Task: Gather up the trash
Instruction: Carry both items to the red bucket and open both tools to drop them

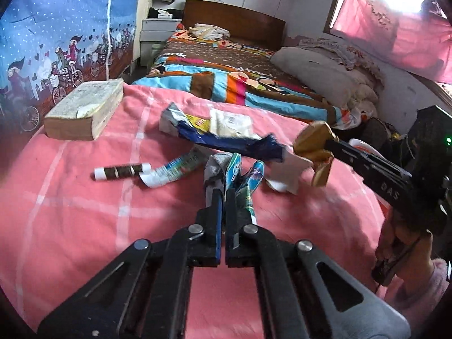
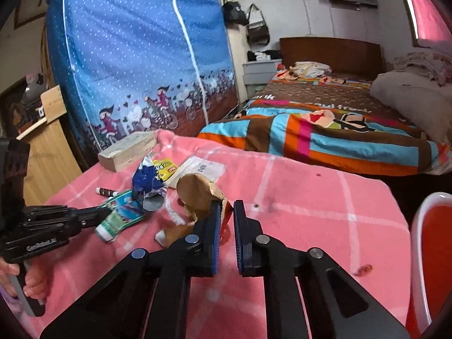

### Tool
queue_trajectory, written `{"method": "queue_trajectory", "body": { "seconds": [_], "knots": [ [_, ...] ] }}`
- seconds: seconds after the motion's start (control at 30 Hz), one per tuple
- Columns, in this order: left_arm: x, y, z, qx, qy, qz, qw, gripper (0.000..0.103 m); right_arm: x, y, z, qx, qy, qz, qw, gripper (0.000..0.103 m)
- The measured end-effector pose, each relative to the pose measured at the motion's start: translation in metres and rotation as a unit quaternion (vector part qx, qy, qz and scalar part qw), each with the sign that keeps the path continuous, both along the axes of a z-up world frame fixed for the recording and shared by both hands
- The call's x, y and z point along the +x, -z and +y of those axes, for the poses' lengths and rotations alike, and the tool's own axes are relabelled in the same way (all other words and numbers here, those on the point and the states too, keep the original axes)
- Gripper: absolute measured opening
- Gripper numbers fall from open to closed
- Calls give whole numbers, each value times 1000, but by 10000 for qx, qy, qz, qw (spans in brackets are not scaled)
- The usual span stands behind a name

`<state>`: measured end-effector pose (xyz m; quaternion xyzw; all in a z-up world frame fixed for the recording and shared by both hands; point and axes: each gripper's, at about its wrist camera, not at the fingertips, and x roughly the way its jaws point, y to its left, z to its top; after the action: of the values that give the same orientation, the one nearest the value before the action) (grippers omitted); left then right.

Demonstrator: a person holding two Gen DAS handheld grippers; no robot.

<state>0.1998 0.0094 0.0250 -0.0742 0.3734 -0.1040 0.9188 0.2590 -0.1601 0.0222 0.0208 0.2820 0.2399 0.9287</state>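
Trash lies on a pink checked blanket (image 1: pixel 70 212). My left gripper (image 1: pixel 225 190) is shut on a teal printed wrapper (image 1: pixel 245 178), also seen in the right wrist view (image 2: pixel 124 212). My right gripper (image 2: pixel 227 207) is shut on a gold-brown wrapper (image 2: pixel 195 192), held just above the blanket; it shows in the left wrist view (image 1: pixel 313 144) at the right gripper's tip (image 1: pixel 329 142). A crumpled blue wrapper (image 1: pixel 226 138) with a yellow packet (image 1: pixel 197 121), a white paper (image 1: pixel 231 123), a brown-white tube (image 1: pixel 118 171) and a squeezed tube (image 1: pixel 172 169) lie beyond.
A thick old book (image 1: pixel 84 110) lies at the blanket's far left corner. A bed with a striped quilt (image 1: pixel 226 79) stands behind. A blue fabric wardrobe (image 2: pixel 135 56) is on the left. A red-and-white chair (image 2: pixel 429 254) stands at the right edge.
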Motion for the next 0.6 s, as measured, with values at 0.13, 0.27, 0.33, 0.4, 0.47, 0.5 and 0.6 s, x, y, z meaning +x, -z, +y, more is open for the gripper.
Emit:
{"method": "queue_trajectory", "body": {
  "seconds": [0.13, 0.27, 0.33, 0.4, 0.47, 0.5, 0.6],
  "knots": [
    [-18, -3, -9, -95, 87, -60, 9999, 36, -14, -9, -9, 57, 68, -200, 9998, 7],
    [-32, -14, -30, -87, 226, -363, 9990, 36, -30, -19, -21, -18, 173, -543, 9984, 7],
    [-36, -24, -45, -78, 299, -678, 9972, 36, -40, -27, -31, -7, 265, -801, 9964, 7],
    [-36, -36, -62, -77, 360, -1016, 9941, 36, -51, -37, -45, -14, 435, -1130, 9926, 7],
    [-35, -44, -75, -117, 440, -1304, 9904, 36, -60, -46, -59, -27, 652, -1415, 9878, 7],
    [-34, -50, -86, -129, 503, -1493, 9874, 36, -65, -50, -67, -42, 785, -1570, 9845, 7],
    [-25, -61, -116, -209, 683, -1829, 9805, 36, -76, -61, -90, -187, 1192, -1938, 9736, 7]
  ]
}}
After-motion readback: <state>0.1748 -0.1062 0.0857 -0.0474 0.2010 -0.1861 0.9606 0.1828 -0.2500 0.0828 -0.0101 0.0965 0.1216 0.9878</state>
